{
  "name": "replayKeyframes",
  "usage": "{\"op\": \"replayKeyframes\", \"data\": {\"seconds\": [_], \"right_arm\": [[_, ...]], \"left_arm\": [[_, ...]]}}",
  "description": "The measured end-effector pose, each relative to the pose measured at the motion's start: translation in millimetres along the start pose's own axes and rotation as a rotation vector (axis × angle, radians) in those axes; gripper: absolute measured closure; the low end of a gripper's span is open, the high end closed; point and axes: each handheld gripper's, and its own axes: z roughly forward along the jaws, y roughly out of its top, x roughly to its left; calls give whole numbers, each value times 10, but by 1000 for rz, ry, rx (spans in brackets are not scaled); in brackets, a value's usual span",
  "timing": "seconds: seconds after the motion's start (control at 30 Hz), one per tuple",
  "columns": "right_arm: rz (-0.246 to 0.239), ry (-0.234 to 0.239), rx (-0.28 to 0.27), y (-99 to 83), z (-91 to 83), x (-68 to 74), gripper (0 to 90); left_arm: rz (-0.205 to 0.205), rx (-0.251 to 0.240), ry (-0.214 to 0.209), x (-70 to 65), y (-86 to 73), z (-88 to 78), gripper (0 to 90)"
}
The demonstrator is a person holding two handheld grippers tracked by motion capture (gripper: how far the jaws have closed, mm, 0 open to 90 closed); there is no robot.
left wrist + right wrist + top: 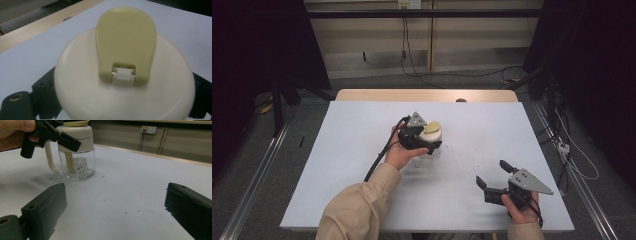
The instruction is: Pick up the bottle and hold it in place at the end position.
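Since my left gripper (pixel 424 142) clamps the cream lid (pixel 125 82) of the glass jar (pixel 78 165) from both sides near mid-table (pixel 362 130), I judge the risk is a slip: smooth round plastic, jaws low on its rim, so lifting or twisting could tip the jar. My right gripper (pixel 493 176) hangs wide, holding nothing, well apart at the near right. Yellow flip cap (pixel 126 40) lies closed. Nothing blocks the path; small dark specks (pixel 53 179) beside the jar.
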Motion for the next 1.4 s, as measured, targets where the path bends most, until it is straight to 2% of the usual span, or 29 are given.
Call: {"op": "replayKeyframes", "data": {"seconds": [0.4, 0.47, 0.93, 1.0, 1.17, 1.4], "right_arm": [[-1, 3, 0, -1, 4, 2, 36], [0, 3, 3, -3, 4, -1, 36], [-4, 2, 1, 8, 18, 15, 36], [-4, -1, -2, 15, 17, 18, 36], [-1, -6, -1, 18, 19, 20, 36], [-6, -7, -6, 30, 5, 28, 38]], "left_arm": [[11, -20, 12, 35, -17, 17, 103], [-1, -19, 7, 40, -20, 16, 103], [-8, -16, 5, 41, -21, 12, 97], [-25, -22, 1, 46, -26, 1, 96], [-2, -10, 6, 47, -21, -34, 91], [-25, -20, -3, 54, -53, -119, 98]]}}
